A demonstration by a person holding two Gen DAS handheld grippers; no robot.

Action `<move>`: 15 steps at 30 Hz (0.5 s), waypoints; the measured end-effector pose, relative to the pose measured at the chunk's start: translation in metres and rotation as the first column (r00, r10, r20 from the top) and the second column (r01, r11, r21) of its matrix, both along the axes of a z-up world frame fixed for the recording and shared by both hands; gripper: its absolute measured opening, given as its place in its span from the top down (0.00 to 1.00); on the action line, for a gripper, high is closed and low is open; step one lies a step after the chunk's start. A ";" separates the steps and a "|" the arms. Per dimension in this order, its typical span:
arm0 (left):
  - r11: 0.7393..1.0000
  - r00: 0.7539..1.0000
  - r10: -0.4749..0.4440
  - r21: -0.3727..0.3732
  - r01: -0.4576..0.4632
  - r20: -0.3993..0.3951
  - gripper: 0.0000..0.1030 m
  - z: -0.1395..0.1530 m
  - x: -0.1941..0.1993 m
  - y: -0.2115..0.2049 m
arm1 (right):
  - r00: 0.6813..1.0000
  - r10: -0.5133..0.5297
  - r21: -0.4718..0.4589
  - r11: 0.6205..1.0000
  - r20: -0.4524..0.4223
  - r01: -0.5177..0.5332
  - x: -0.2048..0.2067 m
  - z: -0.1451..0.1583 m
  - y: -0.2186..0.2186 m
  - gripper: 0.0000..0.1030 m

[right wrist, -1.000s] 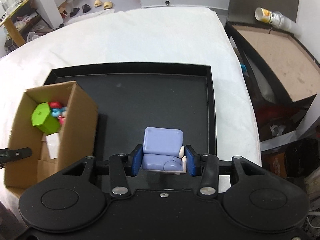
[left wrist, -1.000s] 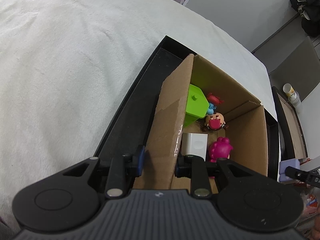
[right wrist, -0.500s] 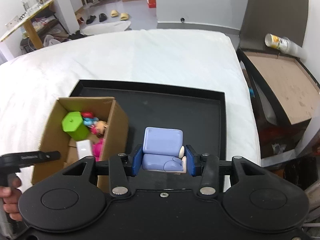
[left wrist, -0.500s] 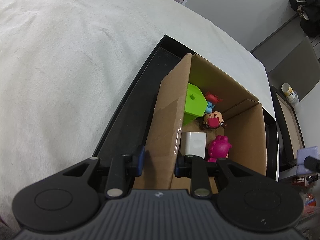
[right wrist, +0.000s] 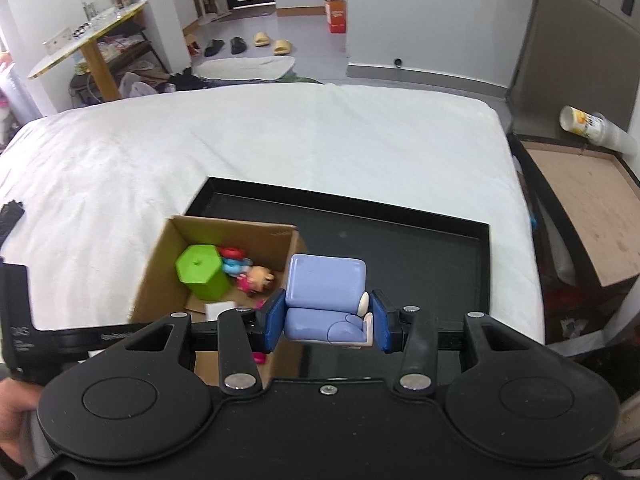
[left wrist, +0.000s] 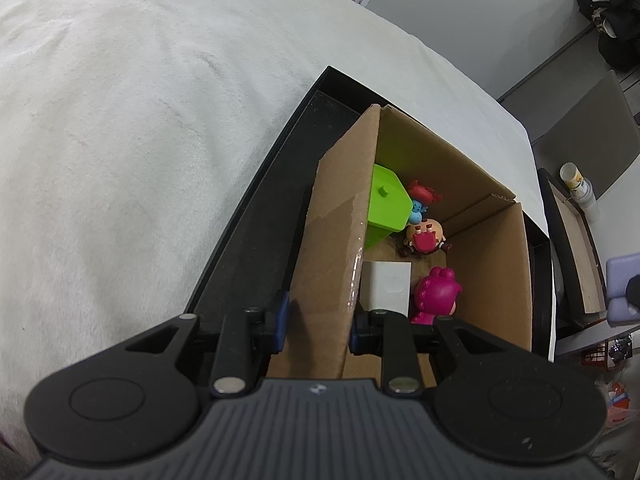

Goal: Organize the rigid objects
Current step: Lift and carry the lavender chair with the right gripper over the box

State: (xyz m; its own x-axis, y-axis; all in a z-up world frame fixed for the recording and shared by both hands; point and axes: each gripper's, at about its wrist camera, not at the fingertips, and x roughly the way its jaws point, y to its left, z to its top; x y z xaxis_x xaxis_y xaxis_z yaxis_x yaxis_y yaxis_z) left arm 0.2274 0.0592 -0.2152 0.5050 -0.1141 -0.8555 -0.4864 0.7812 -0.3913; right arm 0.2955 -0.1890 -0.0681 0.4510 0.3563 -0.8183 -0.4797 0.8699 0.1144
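Note:
An open cardboard box stands at the left end of a black tray on a white bed. Inside lie a green hexagonal container, a white block, a pink figure and small dolls. My left gripper is shut on the box's near wall. My right gripper is shut on a lilac toy armchair, held in the air just right of the box's opening.
A dark side table with a brown top and a lying cup stands to the right of the bed. A person's hand holds the left gripper's handle. Furniture, slippers and a floor mat lie beyond the bed.
My right gripper has risen with the armchair and come toward the box, which now sits closer under it. In the left wrist view the armchair has entered at the right edge. The left gripper kept still.

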 end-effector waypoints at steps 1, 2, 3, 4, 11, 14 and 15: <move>1.000 1.000 -0.001 -0.003 0.001 0.001 0.74 0.000 0.000 0.000 | 1.000 0.009 0.003 1.000 0.000 -0.009 -0.001 0.001 0.004 0.58; 1.000 1.000 -0.002 -0.004 0.002 0.002 0.74 0.000 0.000 0.000 | 1.000 0.019 0.008 1.000 0.000 -0.019 -0.002 0.001 0.008 0.58; 1.000 1.000 -0.002 -0.004 0.002 0.002 0.74 0.000 0.000 0.000 | 1.000 0.032 0.011 0.999 0.001 -0.032 -0.002 0.001 0.013 0.58; 1.000 1.000 -0.004 -0.004 0.004 0.003 0.74 0.000 0.000 0.000 | 0.999 0.043 0.013 0.999 0.001 -0.043 -0.003 0.001 0.018 0.58; 1.000 1.000 -0.001 -0.020 0.001 0.003 0.74 -0.001 0.000 0.002 | 0.995 0.096 0.047 0.994 -0.034 -0.094 -0.007 -0.007 0.049 0.58; 1.000 1.000 0.000 -0.023 0.001 0.004 0.74 -0.001 0.000 0.002 | 0.993 0.105 0.053 0.993 -0.057 -0.102 -0.008 -0.014 0.062 0.58; 1.000 1.000 0.000 -0.024 0.000 0.005 0.74 -0.001 0.000 0.002 | 0.992 0.106 0.054 0.993 -0.068 -0.102 -0.008 -0.017 0.066 0.58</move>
